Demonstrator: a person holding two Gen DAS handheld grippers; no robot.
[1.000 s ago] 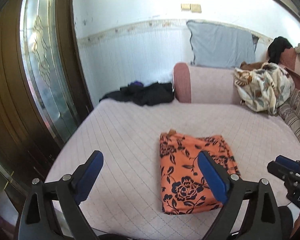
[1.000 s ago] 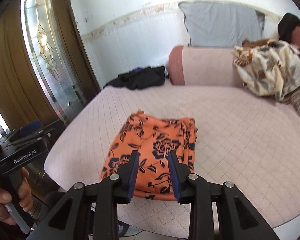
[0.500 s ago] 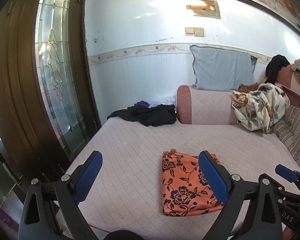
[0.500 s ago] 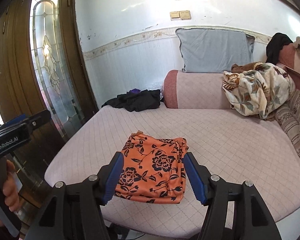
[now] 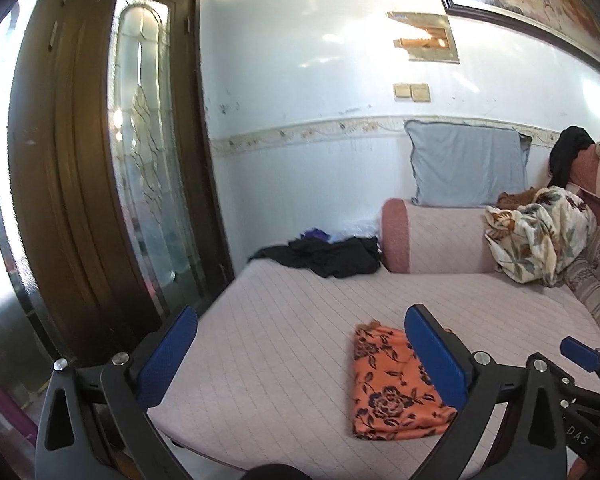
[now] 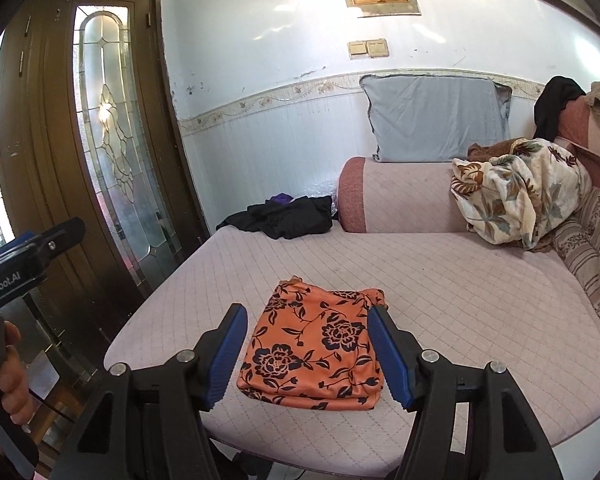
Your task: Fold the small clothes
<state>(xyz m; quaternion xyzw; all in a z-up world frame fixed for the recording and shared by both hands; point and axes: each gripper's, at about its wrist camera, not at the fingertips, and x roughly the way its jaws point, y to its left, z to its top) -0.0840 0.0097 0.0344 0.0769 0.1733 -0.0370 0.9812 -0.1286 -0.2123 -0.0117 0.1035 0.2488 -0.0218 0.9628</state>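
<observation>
Both tongs, left [image 5: 300, 354] and right [image 6: 306, 354], are hanging wide open and empty; we are leaving the folded cloth [image 6: 316, 350] flat on the bed [image 6: 480, 288], seemingly finished.

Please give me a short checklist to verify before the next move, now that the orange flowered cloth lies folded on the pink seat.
1. Orange cloth folded flat: ok.
2. Right gripper open, nothing in the jaws: ok.
3. Left gripper open, nothing in the jaws: ok.
4. Cloth fully on the pink seat, not over the edge: ok.
5. Next item, the black clothes at the back, unfolded: not ok.
6. Fold edges aligned underneath: cannot tell.
</observation>
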